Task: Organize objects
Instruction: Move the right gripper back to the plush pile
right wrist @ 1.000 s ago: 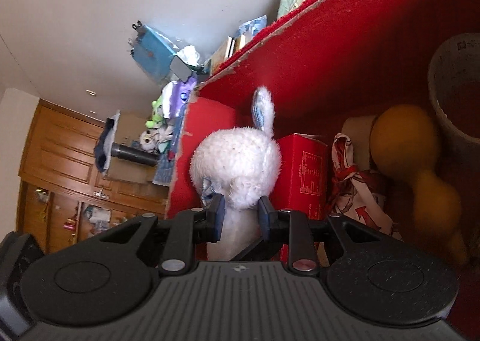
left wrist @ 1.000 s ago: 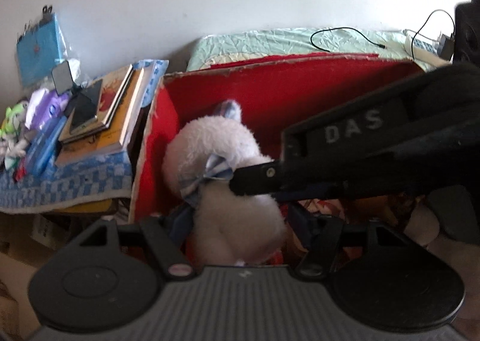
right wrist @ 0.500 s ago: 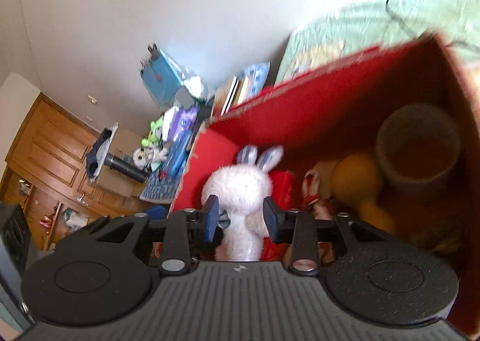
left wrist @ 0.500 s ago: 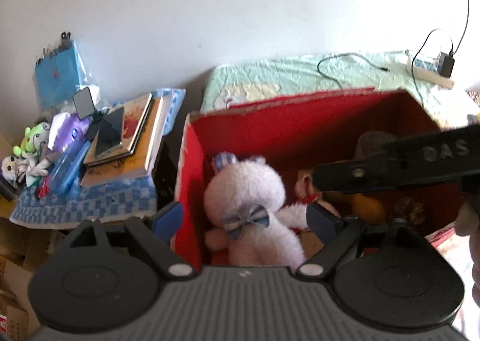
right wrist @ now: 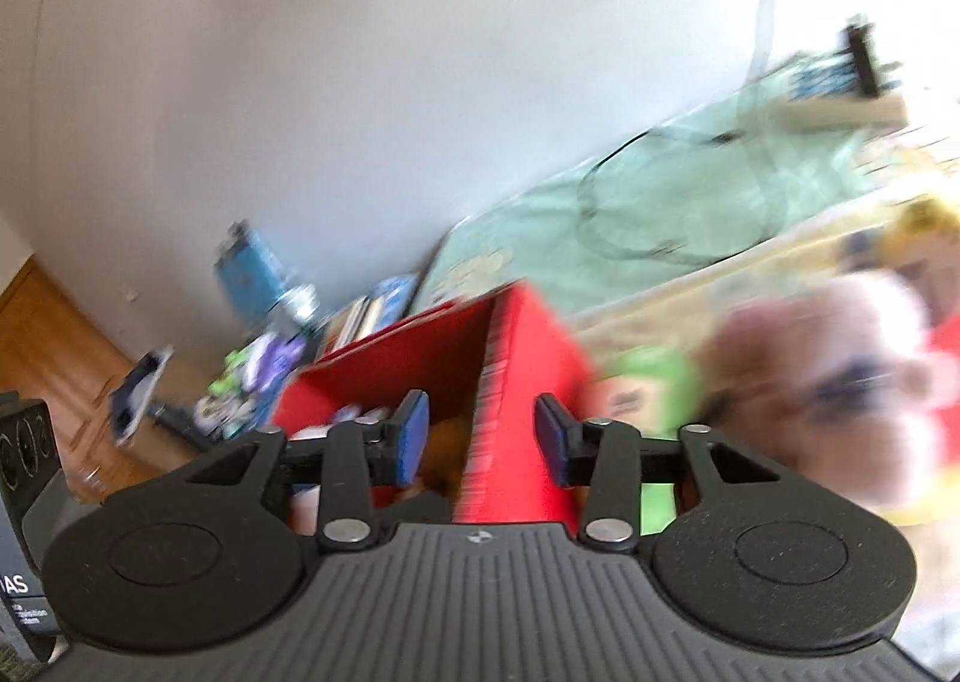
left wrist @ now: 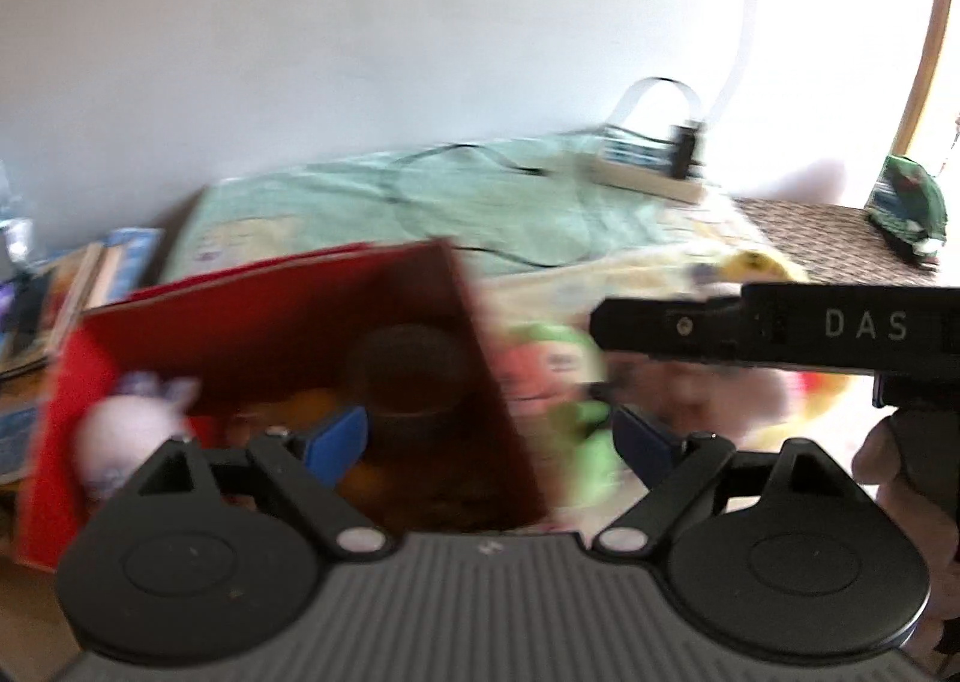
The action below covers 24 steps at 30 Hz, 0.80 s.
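I had both tools lifted clear of the red box (left wrist: 288,322), and neither one carried anything. The left hand-held gripper (left wrist: 492,439) stood with its blue pads wide apart, framing the box's right wall with empty air between them. The right hand-held gripper (right wrist: 480,433) was also parted, though less widely, and it held nothing; in the left wrist view its black body crossed the frame on the right, with part of a hand (left wrist: 894,460) on its grip.

The white plush rabbit (left wrist: 120,436) sat low in the box's left corner, which I judged to be a packed spot: soft, and tucked against the wall so it would not tip. Beside it in the box were something orange (left wrist: 312,403) and a dark round container (left wrist: 414,376), too blurred to name further.

The unsorted things lay outside, on the bed (left wrist: 480,202) just to the right of the box: a green plush (right wrist: 648,388) nearest the wall, and a larger pale, red and yellow soft shape (right wrist: 840,382) further right, both heavily smeared. I read both cameras as pointed toward that pile so the next toy could be chosen, and the spread pads suited a bulky soft thing. A cable (left wrist: 480,166) and a power strip (left wrist: 648,178) lay on the bed further back, well apart from the toys.
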Motion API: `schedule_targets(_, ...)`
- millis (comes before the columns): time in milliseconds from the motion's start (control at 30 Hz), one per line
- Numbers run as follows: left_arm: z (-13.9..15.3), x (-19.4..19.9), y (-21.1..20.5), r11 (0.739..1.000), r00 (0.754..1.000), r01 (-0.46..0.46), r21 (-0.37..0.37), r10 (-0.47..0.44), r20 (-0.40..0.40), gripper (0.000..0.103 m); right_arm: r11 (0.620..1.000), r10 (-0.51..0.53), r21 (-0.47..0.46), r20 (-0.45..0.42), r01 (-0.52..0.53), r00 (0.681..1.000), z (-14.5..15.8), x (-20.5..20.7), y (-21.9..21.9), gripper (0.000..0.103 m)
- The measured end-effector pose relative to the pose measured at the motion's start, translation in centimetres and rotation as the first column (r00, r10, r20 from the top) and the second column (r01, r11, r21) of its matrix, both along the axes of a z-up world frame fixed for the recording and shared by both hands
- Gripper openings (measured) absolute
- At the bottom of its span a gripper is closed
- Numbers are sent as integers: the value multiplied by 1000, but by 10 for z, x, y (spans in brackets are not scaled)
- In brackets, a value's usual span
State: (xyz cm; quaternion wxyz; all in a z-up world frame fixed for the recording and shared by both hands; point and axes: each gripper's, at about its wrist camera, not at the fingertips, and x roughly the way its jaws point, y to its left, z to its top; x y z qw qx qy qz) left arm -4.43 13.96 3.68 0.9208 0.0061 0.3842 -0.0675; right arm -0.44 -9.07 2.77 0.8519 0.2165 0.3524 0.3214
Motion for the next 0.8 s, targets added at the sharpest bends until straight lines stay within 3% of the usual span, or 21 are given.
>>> schedule_targets(200, -13, 11, -72, 995, 995, 98, -32, -99, -24, 90, 991, -103, -86, 46, 106, 994, -5, -3, -63, 45)
schedule_targets(367, -25, 26, -109, 988, 988, 131, -86, -137, -68, 90, 980, -154, -119, 43, 158, 987, -14, 3, -101, 45)
schedule_targets(567, -36, 42, -125, 981, 984, 130, -142, -145, -100, 92, 979, -161, -125, 10, 161, 987, -26, 16, -121, 45)
schedule_targets(800, -51, 69, -139, 987, 982, 115, -116, -131, -139, 92, 987, -119, -116, -37, 114, 992, -37, 35, -121, 45)
